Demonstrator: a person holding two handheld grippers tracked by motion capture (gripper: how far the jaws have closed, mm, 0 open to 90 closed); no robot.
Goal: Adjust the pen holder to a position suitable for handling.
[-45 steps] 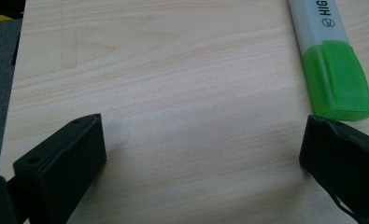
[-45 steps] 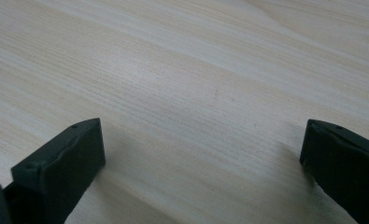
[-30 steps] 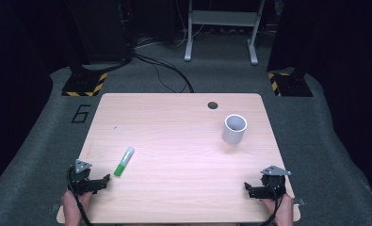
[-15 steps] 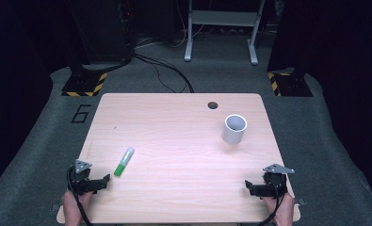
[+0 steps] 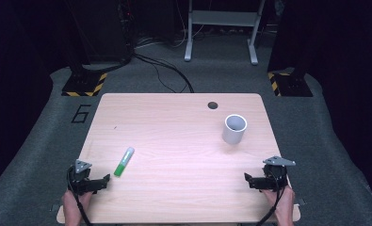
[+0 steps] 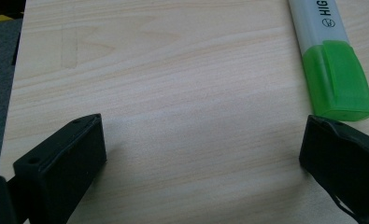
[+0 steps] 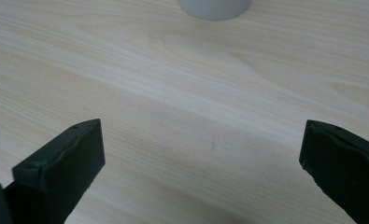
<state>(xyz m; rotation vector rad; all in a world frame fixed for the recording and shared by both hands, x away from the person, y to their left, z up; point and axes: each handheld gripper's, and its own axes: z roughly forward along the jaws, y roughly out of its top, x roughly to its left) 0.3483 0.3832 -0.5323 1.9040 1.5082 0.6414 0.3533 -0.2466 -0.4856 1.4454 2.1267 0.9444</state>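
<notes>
A green and white highlighter (image 5: 124, 161) lies flat on the pale wooden table (image 5: 174, 122), left of centre. In the left gripper view its green cap (image 6: 339, 81) ends just beyond the right jaw. My left gripper (image 5: 101, 181) rests low at the table's front left, open and empty, a short way from the highlighter. A white cylindrical cup (image 5: 234, 129) stands upright at the right of the table; its base (image 7: 215, 8) shows at the top of the right gripper view. My right gripper (image 5: 250, 181) sits at the front right, open with bare table between its jaws.
A small dark round hole (image 5: 213, 105) marks the table near its far edge. Grey carpet (image 5: 52, 136) surrounds the table, with black stands on yellow-black striped bases (image 5: 83, 88) and a white metal frame (image 5: 221, 28) behind it. Cables trail across the floor.
The right gripper has shifted very slightly; the left gripper, highlighter and cup stay where they were.
</notes>
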